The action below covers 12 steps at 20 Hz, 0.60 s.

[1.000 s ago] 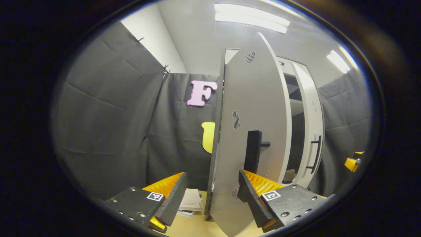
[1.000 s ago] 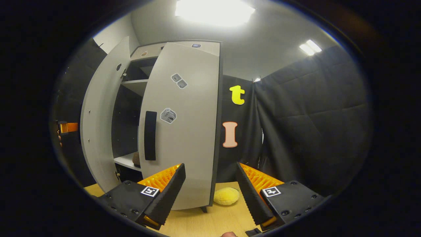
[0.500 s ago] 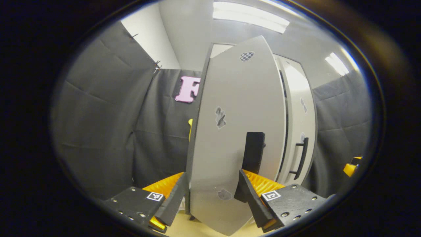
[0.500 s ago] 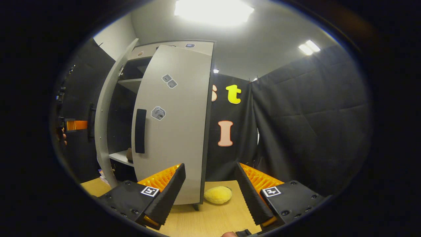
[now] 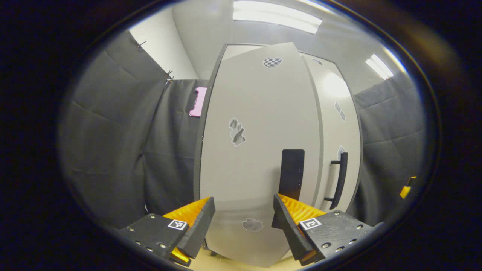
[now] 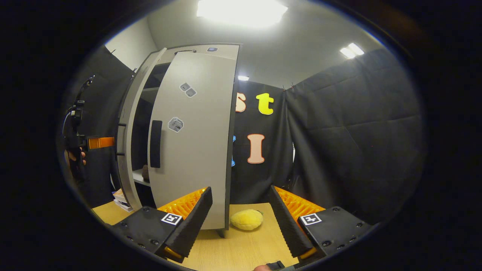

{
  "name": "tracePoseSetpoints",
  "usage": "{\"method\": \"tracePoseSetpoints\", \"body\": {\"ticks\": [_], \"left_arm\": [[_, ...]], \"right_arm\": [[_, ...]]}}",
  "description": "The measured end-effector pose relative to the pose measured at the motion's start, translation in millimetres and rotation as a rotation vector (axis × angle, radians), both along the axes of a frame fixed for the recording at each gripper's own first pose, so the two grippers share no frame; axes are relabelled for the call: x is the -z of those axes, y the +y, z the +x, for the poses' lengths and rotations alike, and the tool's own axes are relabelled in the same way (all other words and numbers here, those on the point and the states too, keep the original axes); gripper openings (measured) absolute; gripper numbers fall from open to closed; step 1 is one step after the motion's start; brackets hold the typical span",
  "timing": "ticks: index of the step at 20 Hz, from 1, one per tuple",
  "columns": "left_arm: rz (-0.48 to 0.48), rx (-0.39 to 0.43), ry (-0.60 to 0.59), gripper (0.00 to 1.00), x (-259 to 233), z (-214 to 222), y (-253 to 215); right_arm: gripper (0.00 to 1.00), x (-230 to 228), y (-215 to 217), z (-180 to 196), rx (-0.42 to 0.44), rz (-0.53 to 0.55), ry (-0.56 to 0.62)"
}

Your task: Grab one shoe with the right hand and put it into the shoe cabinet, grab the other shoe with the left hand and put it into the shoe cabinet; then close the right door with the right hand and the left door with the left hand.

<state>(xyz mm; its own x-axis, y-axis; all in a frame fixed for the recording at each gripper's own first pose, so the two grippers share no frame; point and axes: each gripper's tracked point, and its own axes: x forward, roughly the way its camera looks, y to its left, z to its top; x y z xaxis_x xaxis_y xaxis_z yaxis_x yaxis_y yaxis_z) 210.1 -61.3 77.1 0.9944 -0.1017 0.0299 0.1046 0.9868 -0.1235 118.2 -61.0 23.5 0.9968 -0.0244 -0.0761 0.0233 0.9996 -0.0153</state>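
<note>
Two doors of the shoe cabinet (image 5: 263, 56) take up the middle of my left gripper view: the left door (image 5: 260, 150) fills the centre of the frame, its dark flat handle (image 5: 292, 173) right of centre, and the right door (image 5: 337, 124) sits just beside it on the right with its bar handle (image 5: 340, 180) in the lower right. My left gripper (image 5: 243, 218) spreads wide at the bottom of the frame with nothing between its fingers, the left door directly ahead of them; I cannot tell whether either finger touches the panel. At the far right edge a small part of my other gripper shows. In the right gripper view the cabinet stands in the left half of the frame, the right door (image 6: 192, 143) nearly shut but with a dark gap to its left, through which shelves show, and a small brown shape on the lower shelf that may be a shoe (image 6: 144, 172), too small to be sure. My right gripper (image 6: 240, 216) is also wide apart and empty at the bottom of the frame, above the wooden table (image 6: 244, 248). A yellow plush thing (image 6: 246, 219) lies on the table just right of the cabinet's foot. At the far left edge my hand (image 6: 75, 156) holds the left gripper beside the left door's edge.
</note>
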Motion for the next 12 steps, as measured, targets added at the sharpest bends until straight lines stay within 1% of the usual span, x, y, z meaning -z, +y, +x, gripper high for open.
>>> {"method": "tracePoseSetpoints", "body": {"ticks": [1,2,3,4,5,8,9,10,12], "left_arm": [[0.012,-0.015,0.004,0.97,0,-2,2],[0.024,-0.032,0.004,0.87,-1,-7,7],[0.033,-0.046,0.000,0.87,-2,-14,12],[0.042,-0.060,-0.006,0.96,-5,-24,19],[0.050,-0.074,-0.010,0.96,-8,-35,28],[0.079,-0.098,0.004,0.97,-10,-70,48],[0.091,-0.102,0.011,0.92,-9,-80,54],[0.102,-0.107,0.014,0.97,-10,-91,61],[0.119,-0.108,0.011,0.96,-12,-115,74]], "right_arm": [[0.98,-1,4,2,-0.018,0.009,-0.002],[0.98,-1,8,4,-0.037,0.019,-0.006],[0.98,-3,13,5,-0.059,0.029,-0.011],[0.98,-4,18,6,-0.083,0.035,-0.015],[0.98,-7,24,5,-0.106,0.037,-0.025],[0.98,-14,33,-2,-0.133,0.036,-0.041],[0.98,-17,37,-6,-0.143,0.043,-0.048],[0.98,-21,39,-10,-0.145,0.046,-0.053],[0.97,-26,40,-19,-0.131,0.045,-0.062]]}}
